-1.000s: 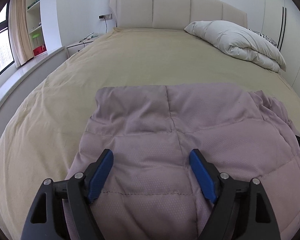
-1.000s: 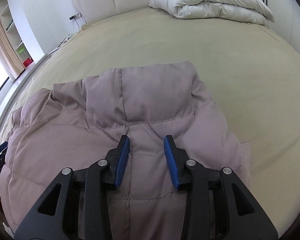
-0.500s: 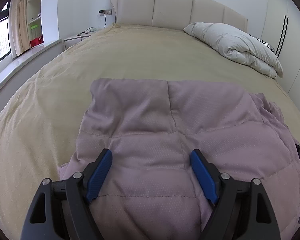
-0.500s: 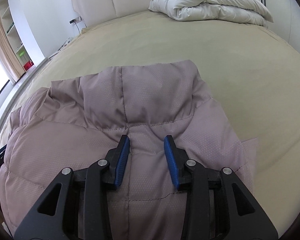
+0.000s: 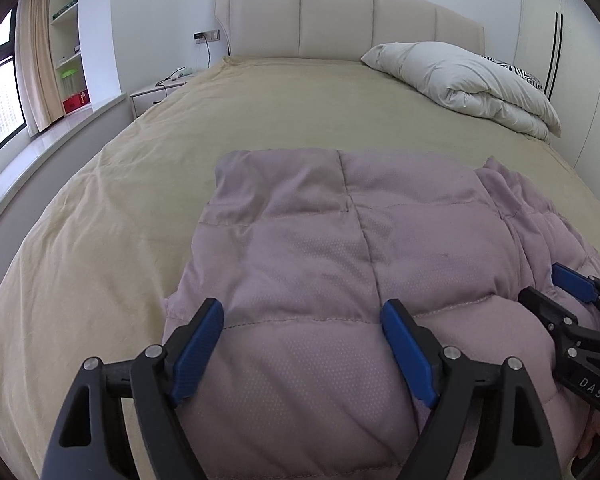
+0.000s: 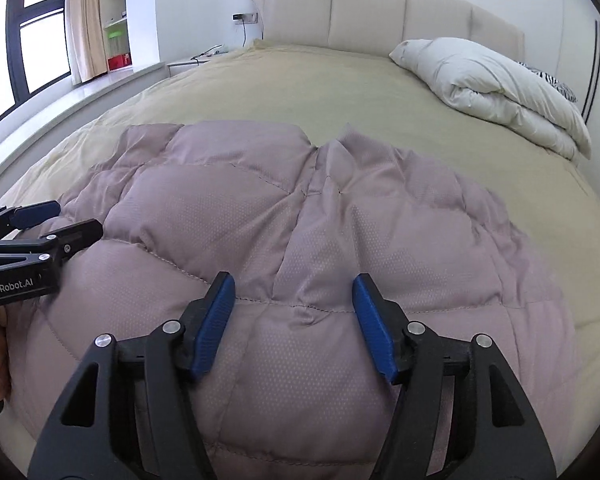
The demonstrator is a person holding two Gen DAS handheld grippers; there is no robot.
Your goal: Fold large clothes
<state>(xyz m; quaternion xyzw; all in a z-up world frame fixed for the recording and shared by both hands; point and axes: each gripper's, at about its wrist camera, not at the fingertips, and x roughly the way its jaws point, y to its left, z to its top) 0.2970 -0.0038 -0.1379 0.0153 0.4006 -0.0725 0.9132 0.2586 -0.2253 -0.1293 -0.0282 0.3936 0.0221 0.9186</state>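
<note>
A mauve quilted puffer jacket (image 5: 340,264) lies folded on the beige bedspread (image 5: 260,112); it also fills the right wrist view (image 6: 300,216). My left gripper (image 5: 302,344) is open and empty, just above the jacket's near left part. My right gripper (image 6: 294,320) is open and empty, above the jacket's near middle. The right gripper shows at the right edge of the left wrist view (image 5: 556,292). The left gripper shows at the left edge of the right wrist view (image 6: 56,220).
A folded white duvet (image 5: 472,80) lies at the bed's far right by the padded headboard (image 5: 340,20). A white nightstand (image 5: 156,92) and a window ledge (image 5: 52,136) run along the left. A white wardrobe (image 5: 572,60) stands on the right.
Both grippers have pulled back and lifted to a flatter view. The right gripper has opened wider and swung left. Each gripper has come into the other's view.
</note>
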